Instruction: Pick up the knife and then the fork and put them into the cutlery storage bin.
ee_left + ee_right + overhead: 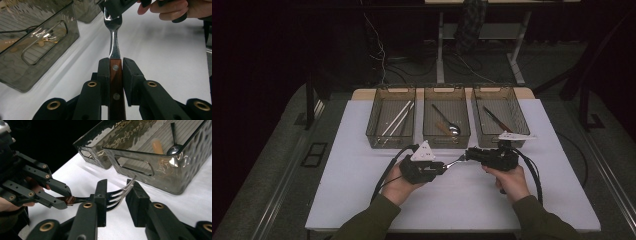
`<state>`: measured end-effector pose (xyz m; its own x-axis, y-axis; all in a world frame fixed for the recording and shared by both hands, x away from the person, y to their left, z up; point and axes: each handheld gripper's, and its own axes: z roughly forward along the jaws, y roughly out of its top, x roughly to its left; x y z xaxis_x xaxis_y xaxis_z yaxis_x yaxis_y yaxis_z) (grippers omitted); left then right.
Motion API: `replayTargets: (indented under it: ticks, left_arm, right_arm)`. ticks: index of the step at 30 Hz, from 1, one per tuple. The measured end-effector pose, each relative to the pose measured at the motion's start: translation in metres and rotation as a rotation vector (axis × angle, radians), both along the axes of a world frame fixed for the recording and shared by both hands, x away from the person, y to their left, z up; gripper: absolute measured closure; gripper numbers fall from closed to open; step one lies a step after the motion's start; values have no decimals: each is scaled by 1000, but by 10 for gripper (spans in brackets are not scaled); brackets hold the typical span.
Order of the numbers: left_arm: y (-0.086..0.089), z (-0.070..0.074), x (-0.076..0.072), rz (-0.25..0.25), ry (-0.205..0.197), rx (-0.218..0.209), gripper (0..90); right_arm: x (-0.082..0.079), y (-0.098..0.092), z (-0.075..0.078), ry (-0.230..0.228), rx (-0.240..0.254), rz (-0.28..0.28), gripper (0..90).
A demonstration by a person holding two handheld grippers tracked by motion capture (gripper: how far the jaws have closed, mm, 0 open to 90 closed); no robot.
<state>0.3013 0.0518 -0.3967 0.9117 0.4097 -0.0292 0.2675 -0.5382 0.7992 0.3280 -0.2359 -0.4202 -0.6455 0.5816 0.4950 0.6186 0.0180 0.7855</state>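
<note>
A fork (455,161) with a brown wooden handle (115,82) hangs level above the white table, between my two grippers. My left gripper (444,166) (115,62) is shut on the handle, its pads pressed to both sides. My right gripper (467,156) (117,187) faces it and is shut on the fork's tines (120,193), which reach from one pad to the other. The left gripper view has the right gripper (112,10) over the fork's head. The left gripper (67,196) is at the left of the right gripper view.
Three smoky clear bins stand in a row behind the grippers. The left bin (377,135) holds white chopsticks (398,119). A spoon (447,122) lies in the middle bin (447,142), and the right bin (519,117) holds a dark utensil (497,119). White tabletop (362,185) lies around both hands.
</note>
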Motion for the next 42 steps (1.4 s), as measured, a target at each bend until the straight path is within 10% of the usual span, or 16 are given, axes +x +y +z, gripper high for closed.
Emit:
replayTargets:
  ticks: [27,42]
  left_arm:
    - [-9,-7,1,-54,36,-84,648]
    - [41,-11,-11,-25,30,-148,391]
  right_arm:
    - [1,4,35,-118,21,10,856]
    - [-3,-9,48,-183,-74,-28,855]
